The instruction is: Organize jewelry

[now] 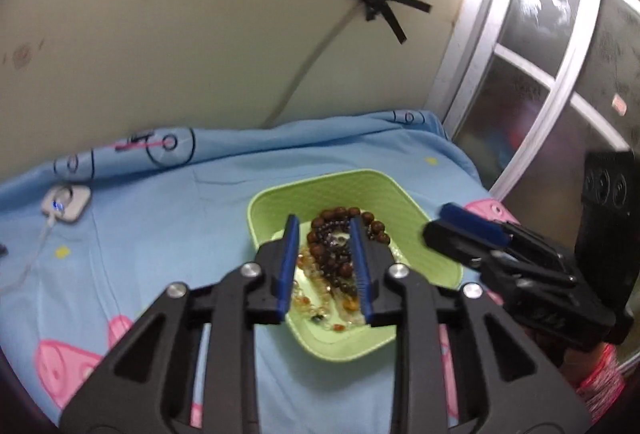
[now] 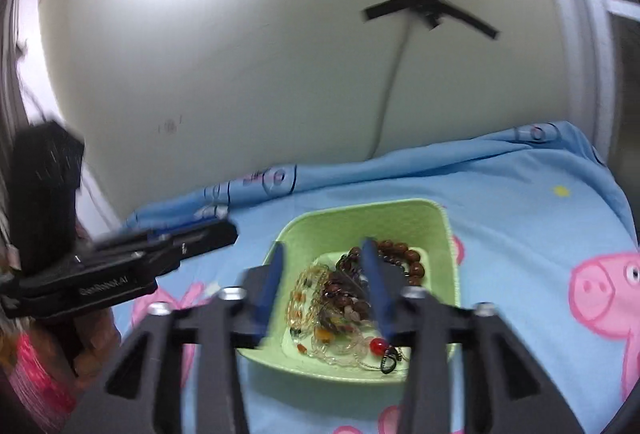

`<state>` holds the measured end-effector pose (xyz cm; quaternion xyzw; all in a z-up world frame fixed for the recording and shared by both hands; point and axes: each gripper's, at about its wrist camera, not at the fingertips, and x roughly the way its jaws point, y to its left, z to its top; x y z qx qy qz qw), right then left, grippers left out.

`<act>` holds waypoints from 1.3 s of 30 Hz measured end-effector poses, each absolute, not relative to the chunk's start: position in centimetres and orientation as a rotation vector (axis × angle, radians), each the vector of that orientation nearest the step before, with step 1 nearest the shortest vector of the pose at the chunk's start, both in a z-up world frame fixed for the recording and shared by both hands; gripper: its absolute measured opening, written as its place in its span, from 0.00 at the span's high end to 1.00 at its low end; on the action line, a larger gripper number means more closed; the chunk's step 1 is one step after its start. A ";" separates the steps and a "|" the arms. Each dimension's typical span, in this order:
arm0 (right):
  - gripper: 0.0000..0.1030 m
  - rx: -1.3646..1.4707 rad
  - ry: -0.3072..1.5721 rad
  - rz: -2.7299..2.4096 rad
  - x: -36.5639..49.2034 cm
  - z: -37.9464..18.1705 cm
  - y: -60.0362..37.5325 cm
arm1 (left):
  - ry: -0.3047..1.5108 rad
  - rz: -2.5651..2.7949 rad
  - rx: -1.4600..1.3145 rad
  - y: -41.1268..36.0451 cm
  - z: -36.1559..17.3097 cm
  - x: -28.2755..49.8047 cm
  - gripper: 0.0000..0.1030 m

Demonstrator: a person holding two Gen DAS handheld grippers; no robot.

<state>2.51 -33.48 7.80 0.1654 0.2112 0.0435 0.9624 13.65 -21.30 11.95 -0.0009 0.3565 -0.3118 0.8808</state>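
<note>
The left gripper (image 1: 325, 230), blue pads apart and empty, hovered over a square light-green plastic tray (image 1: 280, 190) of brown wooden and amber glass bead strings (image 1: 332, 254) on a blue cartoon-pig bedsheet (image 1: 160, 226); the right gripper (image 2: 322, 254) also stood parted, holding nothing.

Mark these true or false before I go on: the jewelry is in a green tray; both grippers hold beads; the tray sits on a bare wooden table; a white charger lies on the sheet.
1. The jewelry lies in a green tray. True.
2. Both grippers hold beads. False: the left gripper and right gripper are open above the tray, holding nothing.
3. The tray sits on bare wood. False: it rests on a blue cartoon bedsheet.
4. A white charger lies on the sheet. True.
</note>
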 end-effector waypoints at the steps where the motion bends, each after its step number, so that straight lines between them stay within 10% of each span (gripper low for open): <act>1: 0.70 0.351 0.390 0.073 1.6 7.6 -33.8 | 0.731 -0.648 -0.019 -20.6 11.8 13.3 0.76; 13: 0.48 0.461 0.354 -0.043 -3.7 3.6 -28.4 | 0.688 -0.447 0.004 -13.7 8.2 8.0 0.76; 30: 0.48 0.587 0.514 -0.092 -5.1 -1.6 -23.7 | 0.647 -0.294 0.116 -10.8 4.3 4.5 0.08; 39: 0.48 0.630 0.525 -0.117 -5.1 -2.0 -24.6 | 0.604 -0.229 0.084 -9.7 4.8 4.1 0.06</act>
